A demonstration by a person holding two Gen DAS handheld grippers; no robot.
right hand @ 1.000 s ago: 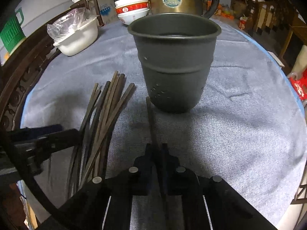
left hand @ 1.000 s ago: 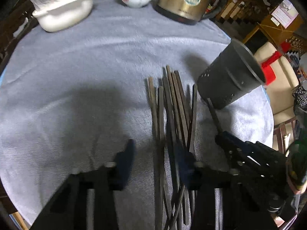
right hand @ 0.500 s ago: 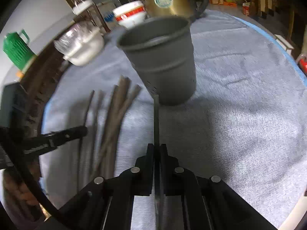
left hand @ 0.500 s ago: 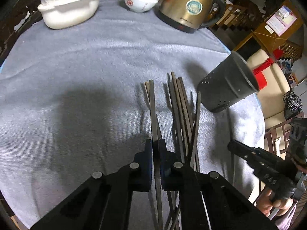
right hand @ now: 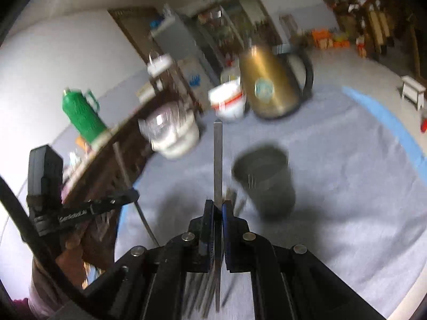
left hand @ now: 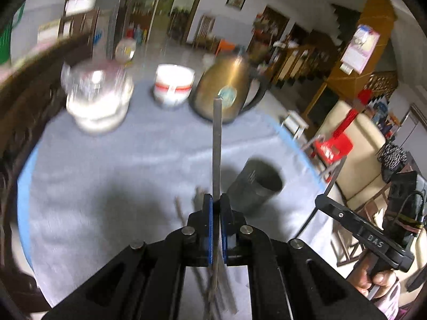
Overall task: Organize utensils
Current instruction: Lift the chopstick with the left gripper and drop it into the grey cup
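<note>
Both tools now sit raised above the surface, tilted downward; left tool and right tool each clamp one chopstick.

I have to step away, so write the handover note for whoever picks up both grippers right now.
Left gripper: shut on one chopstick, lifted off the cloth.
Right gripper: shut on another chopstick, also raised.
Dark holder: upright on the grey cloth, looks empty, though blurred.
Remaining chopsticks: loose beside the holder.
Done: two picked up. Left: drop both in the holder, then the rest.
</note>
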